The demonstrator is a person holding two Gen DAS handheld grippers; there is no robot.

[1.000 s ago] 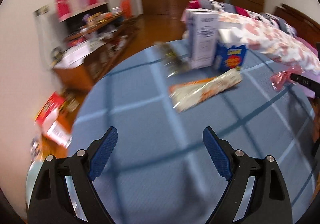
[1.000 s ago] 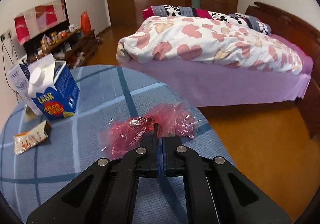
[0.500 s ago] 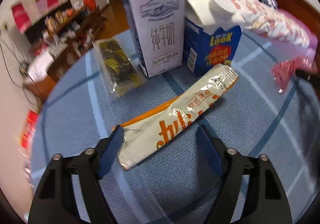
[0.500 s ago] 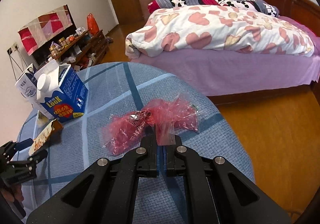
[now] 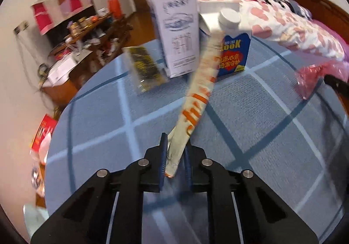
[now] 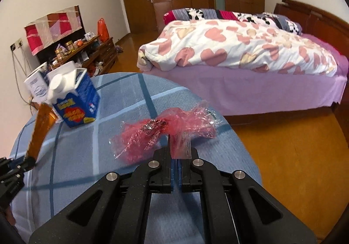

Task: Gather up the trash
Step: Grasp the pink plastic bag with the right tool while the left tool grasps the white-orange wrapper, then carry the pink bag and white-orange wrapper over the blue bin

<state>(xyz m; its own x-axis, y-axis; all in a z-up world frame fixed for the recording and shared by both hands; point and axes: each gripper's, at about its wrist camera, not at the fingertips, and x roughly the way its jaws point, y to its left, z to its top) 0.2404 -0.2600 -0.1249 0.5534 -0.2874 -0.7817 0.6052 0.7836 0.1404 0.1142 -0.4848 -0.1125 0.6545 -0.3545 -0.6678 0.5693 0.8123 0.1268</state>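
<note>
A long white-and-orange snack wrapper (image 5: 196, 100) is caught by its near end in my left gripper (image 5: 175, 148), whose jaws are closing with the pads pressing on it. The wrapper stands tilted up off the blue checked tablecloth (image 5: 98, 124). In the right wrist view the same wrapper (image 6: 41, 130) rises from the left gripper (image 6: 13, 170) at the far left. My right gripper (image 6: 174, 150) is shut on a crumpled red plastic wrapper (image 6: 152, 135) near the table's edge. That red plastic (image 5: 309, 78) also shows at the right of the left wrist view.
A blue milk carton (image 5: 231, 52) and a taller white carton (image 5: 178, 34) stand at the far side of the table. A dark snack packet (image 5: 145, 69) lies left of them. A bed (image 6: 240, 52) stands beyond the table, and a cluttered wooden cabinet (image 6: 87, 52) lines the left wall.
My left gripper moved in over the snack wrapper, closed on its near end and tipped it up off the cloth. The right gripper stays shut on the red plastic.
</note>
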